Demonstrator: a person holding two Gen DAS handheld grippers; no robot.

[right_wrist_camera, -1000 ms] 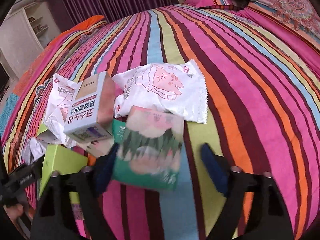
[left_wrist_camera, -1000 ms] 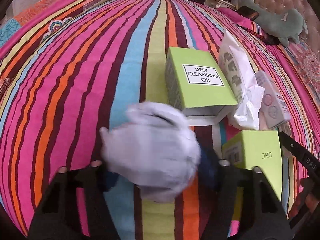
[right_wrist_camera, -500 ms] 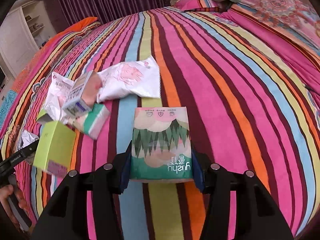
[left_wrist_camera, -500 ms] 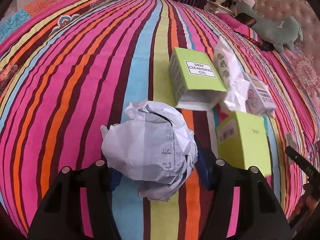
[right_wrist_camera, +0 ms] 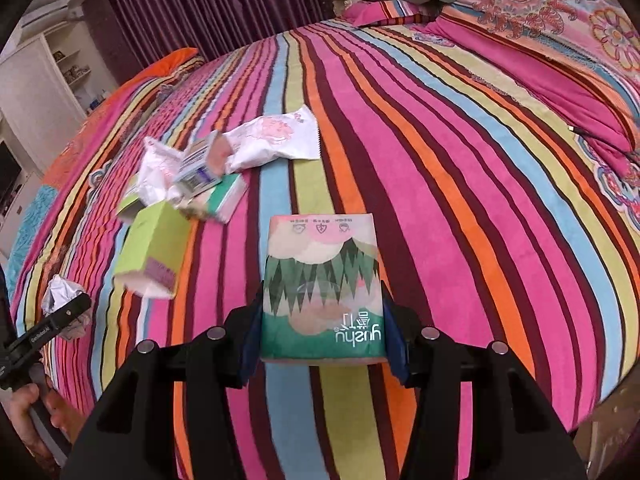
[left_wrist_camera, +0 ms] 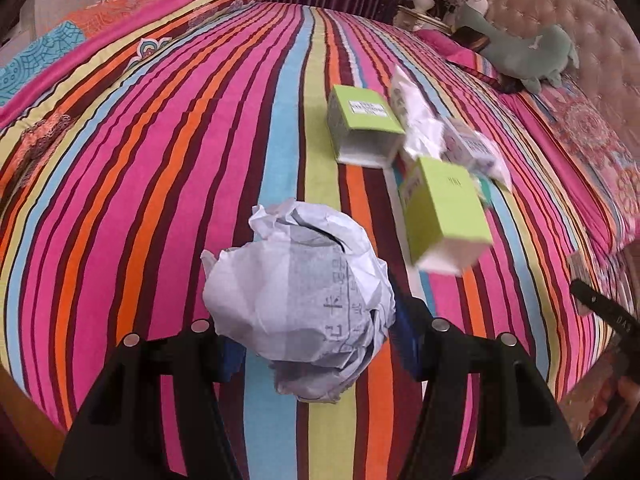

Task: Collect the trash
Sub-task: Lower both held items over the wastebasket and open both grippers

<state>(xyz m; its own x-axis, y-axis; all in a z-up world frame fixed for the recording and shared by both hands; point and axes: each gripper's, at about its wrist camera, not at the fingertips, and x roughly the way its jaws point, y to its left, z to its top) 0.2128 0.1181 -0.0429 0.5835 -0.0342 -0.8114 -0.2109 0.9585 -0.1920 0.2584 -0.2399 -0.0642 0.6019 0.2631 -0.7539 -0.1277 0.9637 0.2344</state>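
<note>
My left gripper (left_wrist_camera: 316, 344) is shut on a crumpled white paper ball (left_wrist_camera: 296, 300) and holds it above the striped bedspread (left_wrist_camera: 160, 160). My right gripper (right_wrist_camera: 322, 340) is shut on a green tissue pack (right_wrist_camera: 322, 284) printed with trees, held above the bed. More trash lies in a pile on the bed: two lime green boxes (left_wrist_camera: 444, 208) (left_wrist_camera: 360, 120), a white wrapper (left_wrist_camera: 416, 120) and a small white carton (left_wrist_camera: 472, 148). In the right wrist view the pile shows at the left, with a pink-printed white wrapper (right_wrist_camera: 272, 140) and a green box (right_wrist_camera: 154, 244).
A teal plush toy (left_wrist_camera: 524, 56) and a tufted headboard (left_wrist_camera: 592, 40) are at the bed's far right. Patterned pillows (right_wrist_camera: 560, 20) lie at the head. A white shelf unit (right_wrist_camera: 48, 80) and purple curtains (right_wrist_camera: 200, 0) stand beyond the bed. The bed's near edge (left_wrist_camera: 40, 400) is close below.
Both grippers have pulled back from the trash pile, each carrying its item. The right gripper closed on the tissue pack. The pile now looks farther away in both views.
</note>
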